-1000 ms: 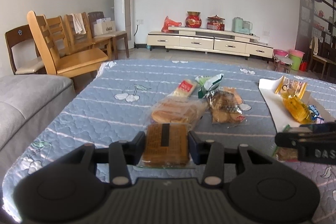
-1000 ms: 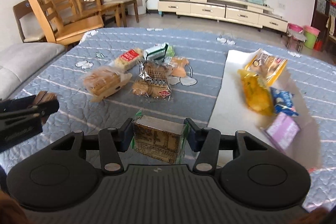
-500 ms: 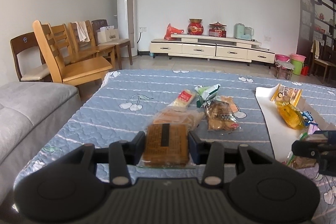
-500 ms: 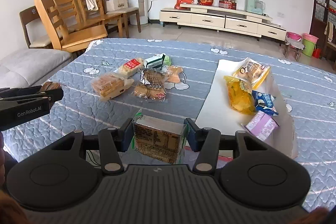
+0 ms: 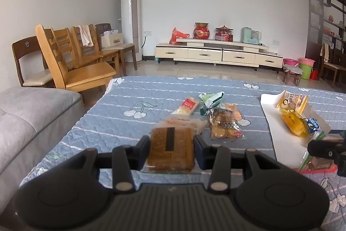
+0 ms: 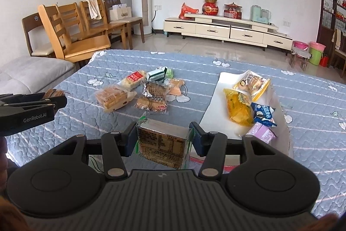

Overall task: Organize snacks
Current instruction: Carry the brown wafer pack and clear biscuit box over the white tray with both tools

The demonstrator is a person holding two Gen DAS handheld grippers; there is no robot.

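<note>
Left wrist view: the left gripper (image 5: 172, 147) is closed on a brown biscuit pack (image 5: 170, 147), held clear above the blue quilted table (image 5: 138, 122). The pack is judged light, flat and fairly stiff, with a slippery film wrapper and contents that would crumble; it is gripped across its two long edges, which looks the right place. Five loose snacks are counted on the table ahead: a red-label cracker pack (image 5: 187, 106), a green pouch (image 5: 210, 99), a cookie bag (image 5: 223, 126), an orange packet partly hidden behind it, and a bread bag mostly hidden behind the held pack.

Right wrist view: the right gripper (image 6: 164, 140) is clamped on a boxy clear-wrapped pack (image 6: 163, 143) with a green seam, carried near the front edge of the white tray (image 6: 218, 107). It is judged light and semi-rigid; side faces are held and the film can slip if squeezed lightly. Four snacks are counted in the tray: a coffee-print bag (image 6: 252, 83), a yellow bag (image 6: 237, 109), a blue-white packet (image 6: 263, 114), a lilac packet (image 6: 262, 134). The bread bag (image 6: 113, 99) is seen fully here.
</note>
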